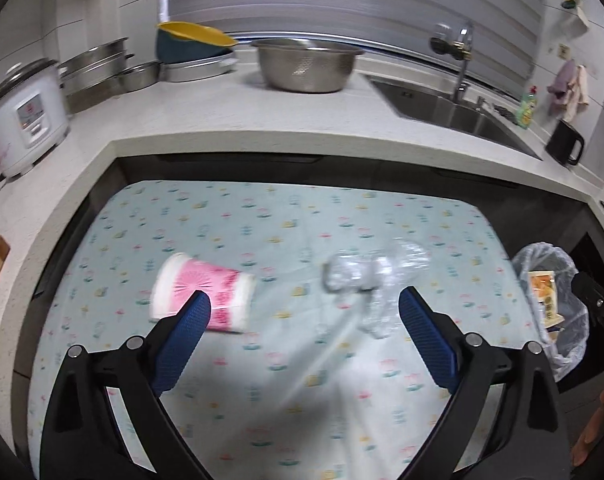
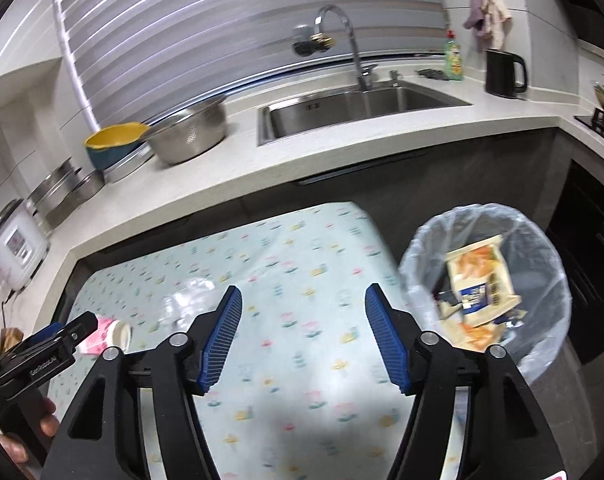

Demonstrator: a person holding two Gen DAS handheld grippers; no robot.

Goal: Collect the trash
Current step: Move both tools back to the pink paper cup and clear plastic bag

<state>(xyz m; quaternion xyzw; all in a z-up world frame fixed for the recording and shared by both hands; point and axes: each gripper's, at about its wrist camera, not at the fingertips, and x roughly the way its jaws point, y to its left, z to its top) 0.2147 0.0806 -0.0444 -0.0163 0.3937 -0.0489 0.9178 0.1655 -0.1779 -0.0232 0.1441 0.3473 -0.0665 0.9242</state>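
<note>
- The left gripper (image 1: 304,300) hangs over the floral tablecloth (image 1: 285,368), its blue pads spread wide and gripping nothing.
- Lying on its side on the cloth is a pink-and-white paper cup (image 1: 203,292), partly hidden behind the left-hand blue pad (image 1: 181,344).
- To the cup's right, apart from it, sits a crumpled clear plastic wrapper (image 1: 374,280), blurred, just beside the right-hand pad.
- Over on the other side, the right gripper (image 2: 304,304) is likewise released, fingers parted above bare cloth near the table's right edge, nothing between them.
- Just off that edge stands the trash bin (image 2: 550,264), lined with a clear bag, already holding an orange snack packet (image 2: 482,276) and other scraps.
- From the right wrist view the left gripper pokes in at the lower left, sitting in front of the cup, with the wrapper just beyond it.
- Beyond the table runs the pale countertop (image 1: 221,116): a white rice cooker (image 1: 23,116) at the far left, stacked steel pans (image 1: 97,68), a yellow-rimmed bowl (image 1: 193,40) and a steel colander basin (image 1: 308,64).
- Further right is the stainless sink (image 2: 358,108) with its tall faucet (image 2: 350,44), a green dish soap bottle (image 2: 454,58) and a black kettle (image 2: 504,74).
</note>
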